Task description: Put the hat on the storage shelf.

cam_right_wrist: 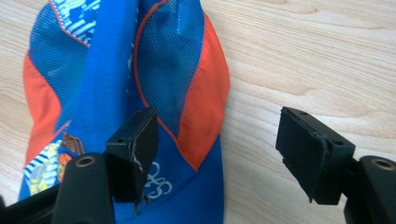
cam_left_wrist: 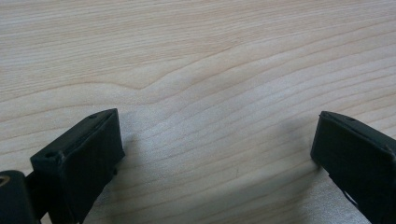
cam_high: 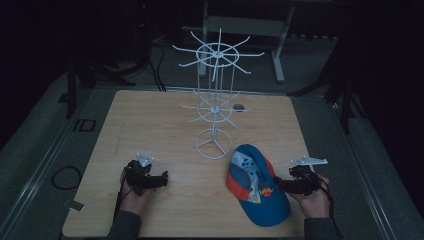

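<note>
Right gripper (cam_right_wrist: 217, 154): jaws spread, pinching nothing, one jaw over the blue-and-orange mesh cap (cam_right_wrist: 126, 70), the other over bare wood. Cap lying just left of it, touching the light wooden table (cam_high: 150, 120). Left gripper (cam_left_wrist: 217, 149): jaws spread, empty, well apart from the cap. Beyond both, white wire display stand (cam_high: 215, 100).

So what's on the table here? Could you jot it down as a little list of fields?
table: light wood
rack: white wire stand, upright at mid-table, its hooks bare
cap: blue and orange, lying near the right front edge
left gripper: open over bare wood, nothing between the jaws
right gripper: open at the cap, one jaw over the fabric, not gripping
small dark thing: behind the rack, too small to tell
</note>
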`<state>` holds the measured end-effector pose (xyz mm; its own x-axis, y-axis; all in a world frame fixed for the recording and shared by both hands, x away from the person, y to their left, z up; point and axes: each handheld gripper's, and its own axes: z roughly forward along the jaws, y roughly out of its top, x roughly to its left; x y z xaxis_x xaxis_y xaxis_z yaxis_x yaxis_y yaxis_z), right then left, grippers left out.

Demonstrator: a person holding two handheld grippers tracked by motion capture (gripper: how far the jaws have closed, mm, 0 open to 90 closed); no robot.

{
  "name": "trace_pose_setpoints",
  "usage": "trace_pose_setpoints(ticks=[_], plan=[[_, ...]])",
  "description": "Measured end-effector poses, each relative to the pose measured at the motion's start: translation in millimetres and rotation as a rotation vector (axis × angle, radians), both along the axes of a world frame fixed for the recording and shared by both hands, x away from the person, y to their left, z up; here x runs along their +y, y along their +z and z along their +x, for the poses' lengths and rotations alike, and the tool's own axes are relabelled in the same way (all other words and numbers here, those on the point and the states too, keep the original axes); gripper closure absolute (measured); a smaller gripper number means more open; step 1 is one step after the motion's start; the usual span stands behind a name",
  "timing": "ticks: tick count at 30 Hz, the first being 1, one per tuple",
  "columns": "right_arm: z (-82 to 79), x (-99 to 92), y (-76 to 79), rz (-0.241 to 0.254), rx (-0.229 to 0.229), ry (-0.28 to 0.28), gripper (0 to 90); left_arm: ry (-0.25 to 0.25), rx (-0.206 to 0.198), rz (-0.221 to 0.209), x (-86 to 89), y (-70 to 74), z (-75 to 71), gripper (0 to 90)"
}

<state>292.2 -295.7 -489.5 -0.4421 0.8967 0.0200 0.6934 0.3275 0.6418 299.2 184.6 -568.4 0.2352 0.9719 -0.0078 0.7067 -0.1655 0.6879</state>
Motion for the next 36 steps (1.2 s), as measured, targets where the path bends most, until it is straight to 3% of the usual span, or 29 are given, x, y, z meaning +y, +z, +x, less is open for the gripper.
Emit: trace_pose_setpoints(ticks=[16, 25, 36], plan=[[6.5, 14.3, 17.0, 0.022, -0.002, 0.027, 27.3, 0.002, -0.002, -0.003, -0.2, -0.2, 0.0, 2.6], [12.4, 28.8, 26.7, 0.013, -0.017, 0.052, 20.6, -0.002, -0.001, -0.003, -0.3, -0.1, 0.0, 2.6], [21.0, 45.4, 34.5, 0.005, -0.021, 0.085, 19.6, -0.005, -0.001, -0.001, -0.4, 0.0, 0.0, 2.6]])
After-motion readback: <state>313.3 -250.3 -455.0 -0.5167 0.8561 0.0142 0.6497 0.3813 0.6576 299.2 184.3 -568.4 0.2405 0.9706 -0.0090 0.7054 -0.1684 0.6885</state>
